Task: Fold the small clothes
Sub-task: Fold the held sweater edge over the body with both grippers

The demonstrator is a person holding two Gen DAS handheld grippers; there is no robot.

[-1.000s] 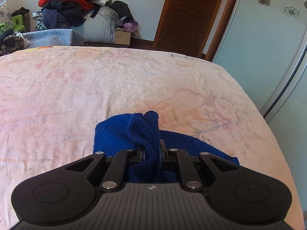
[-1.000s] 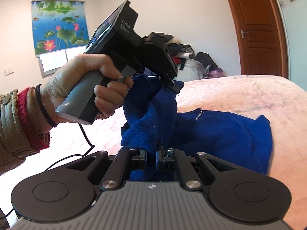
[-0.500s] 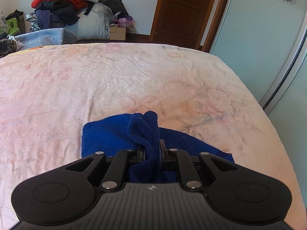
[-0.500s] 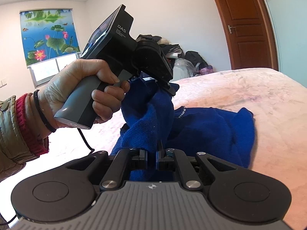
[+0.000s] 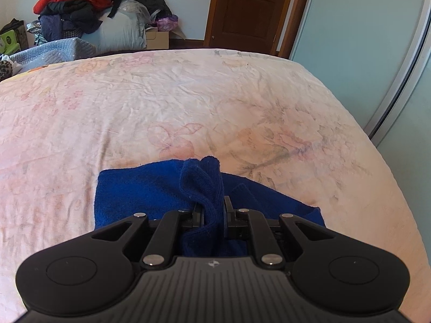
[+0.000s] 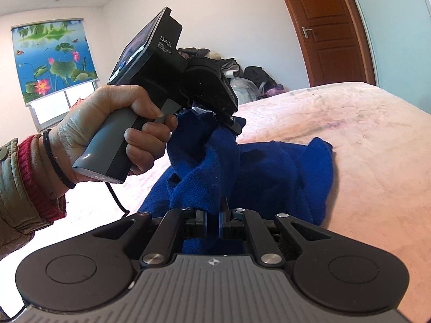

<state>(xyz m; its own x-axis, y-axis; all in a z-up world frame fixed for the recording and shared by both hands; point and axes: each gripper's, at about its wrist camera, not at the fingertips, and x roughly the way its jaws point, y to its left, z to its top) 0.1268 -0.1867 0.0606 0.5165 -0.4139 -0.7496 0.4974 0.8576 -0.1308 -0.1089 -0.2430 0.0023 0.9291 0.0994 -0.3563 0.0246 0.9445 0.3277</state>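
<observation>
Nearest the lens in both wrist views, a bunched ridge of blue knit stood pinched between the jaws. The left gripper [image 5: 214,212] had its jaws clamped together on a thick fold of the blue garment [image 5: 150,191], and the right gripper [image 6: 212,219] was clamped likewise on another gathered edge of it. In the right wrist view the left gripper hung just above the cloth, held by the person's left hand [image 6: 113,134], with the fabric drawn up to its jaws in a twisted rope.

The step in hand looked like the carry of a fold: two edges lifted together, the rest of the garment trailing on the bed [image 5: 188,94]. The next move would call for both grippers to travel as one across the cloth, lay the lifted edge flat over the resting part, and let go only once the edges met, since uneven travel could skew the fold.

The garment was a deep blue, soft, fuzzy knit, thick enough to hold its bunching. Part of it lay flat near the bed's near edge, toward the right-hand side; one free flap stood up beyond. Farther off, past the bed's far edge, lay a heap of clothes [image 5: 72,5] and a wooden door [image 5: 242,8].
</observation>
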